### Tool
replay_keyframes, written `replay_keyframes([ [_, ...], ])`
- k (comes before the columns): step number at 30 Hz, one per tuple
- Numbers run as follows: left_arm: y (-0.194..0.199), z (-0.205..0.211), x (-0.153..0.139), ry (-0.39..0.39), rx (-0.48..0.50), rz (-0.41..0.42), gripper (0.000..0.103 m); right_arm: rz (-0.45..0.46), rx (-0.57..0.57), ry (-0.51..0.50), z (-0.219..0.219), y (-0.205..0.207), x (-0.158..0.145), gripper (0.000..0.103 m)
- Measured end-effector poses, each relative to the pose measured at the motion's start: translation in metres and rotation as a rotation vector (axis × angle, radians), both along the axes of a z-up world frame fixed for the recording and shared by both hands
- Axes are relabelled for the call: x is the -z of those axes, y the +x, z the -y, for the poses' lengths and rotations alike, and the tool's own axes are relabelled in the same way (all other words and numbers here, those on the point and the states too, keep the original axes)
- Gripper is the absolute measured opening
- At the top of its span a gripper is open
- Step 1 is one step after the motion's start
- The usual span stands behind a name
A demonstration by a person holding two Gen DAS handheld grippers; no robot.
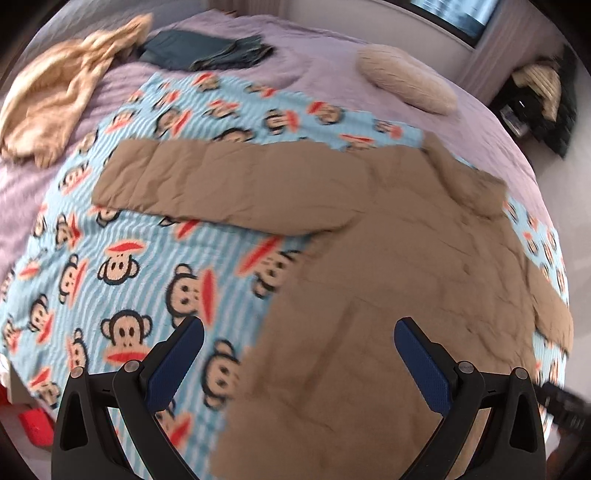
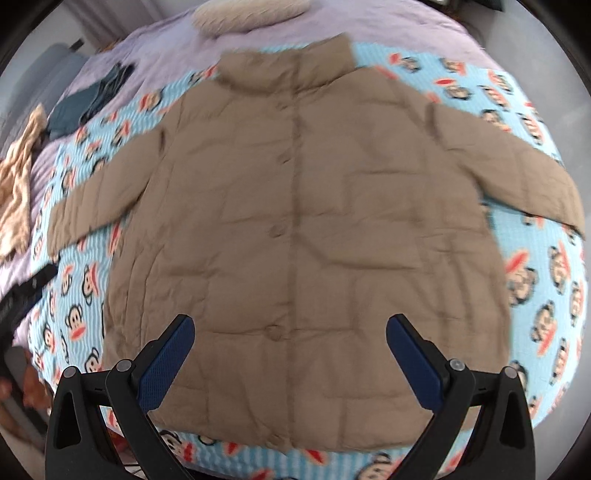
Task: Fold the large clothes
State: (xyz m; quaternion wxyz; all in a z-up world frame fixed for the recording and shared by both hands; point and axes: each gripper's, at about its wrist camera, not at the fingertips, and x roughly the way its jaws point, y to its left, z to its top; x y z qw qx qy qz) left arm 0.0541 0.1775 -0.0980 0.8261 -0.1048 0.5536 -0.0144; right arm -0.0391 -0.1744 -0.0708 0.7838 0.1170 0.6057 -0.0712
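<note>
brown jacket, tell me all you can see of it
The jacket is tan-brown, puffy and quilted, creased all over. It lies flat, front up, on the monkey blanket, with the collar far from the camera and both sleeves spread out sideways. A row of matching buttons runs down its closed front. Neither gripper touches it; both hang above with open jaws.

Jacket [image 2: 303,229] flat on blanket [image 2: 546,280], pillow [image 2: 251,14] behind.

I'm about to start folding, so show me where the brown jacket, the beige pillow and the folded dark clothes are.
brown jacket [image 2: 295,221]: right wrist view, middle of the buttoned front.
beige pillow [image 1: 406,79]: left wrist view, centre of its top.
folded dark clothes [image 1: 207,50]: left wrist view, middle of the stack.
</note>
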Motion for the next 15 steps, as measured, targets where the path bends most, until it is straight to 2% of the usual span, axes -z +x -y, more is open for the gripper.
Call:
replay_keyframes([
  [3, 0.024, -0.040, 0.035, -0.090, -0.074, -0.016, 0.103, -0.020, -0.032, 0.047, -0.020, 0.014, 0.025, 0.103],
  [7, 0.057, -0.088, 0.073, -0.199, -0.175, 0.014, 0.103, 0.011, -0.062, 0.076, -0.045, 0.033, 0.050, 0.103],
  [11, 0.094, -0.128, 0.114, -0.319, -0.260, 0.014, 0.103, 0.031, -0.082, 0.133, -0.057, 0.052, 0.063, 0.103],
  [15, 0.124, -0.154, 0.143, -0.427, -0.332, 0.019, 0.103, 0.104, -0.097, 0.170, -0.066, 0.071, 0.069, 0.103],
])
